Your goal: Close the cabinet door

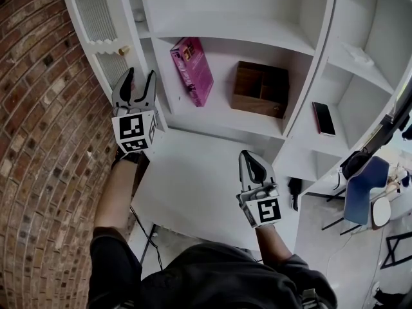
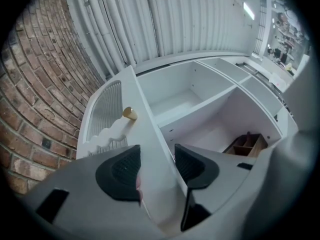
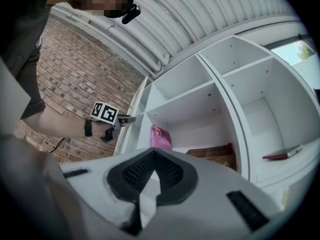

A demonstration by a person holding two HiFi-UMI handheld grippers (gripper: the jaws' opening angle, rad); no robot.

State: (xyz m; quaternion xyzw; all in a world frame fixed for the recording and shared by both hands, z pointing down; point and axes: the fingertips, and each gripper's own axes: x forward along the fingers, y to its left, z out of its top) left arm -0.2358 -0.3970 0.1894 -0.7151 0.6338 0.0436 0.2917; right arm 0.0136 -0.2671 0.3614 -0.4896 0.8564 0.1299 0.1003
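Note:
The white cabinet door (image 1: 103,28) stands open at the shelf unit's left side, with a louvred panel and a small brass knob (image 1: 123,50). My left gripper (image 1: 140,76) straddles the door's free edge just below the knob. In the left gripper view the door edge (image 2: 150,144) runs between the two black pads (image 2: 120,171), which lie against both its faces; the knob (image 2: 129,113) sits just beyond them. My right gripper (image 1: 252,163) hangs lower, in front of the cabinet's white surface, with its pads (image 3: 172,176) closed together on nothing.
A pink box (image 1: 192,69) and a wooden organiser (image 1: 261,89) stand in the open compartment behind the door. A dark red phone-like slab (image 1: 324,118) lies on a shelf to the right. A brick wall (image 1: 38,108) stands close on the left; a blue chair (image 1: 364,185) at the lower right.

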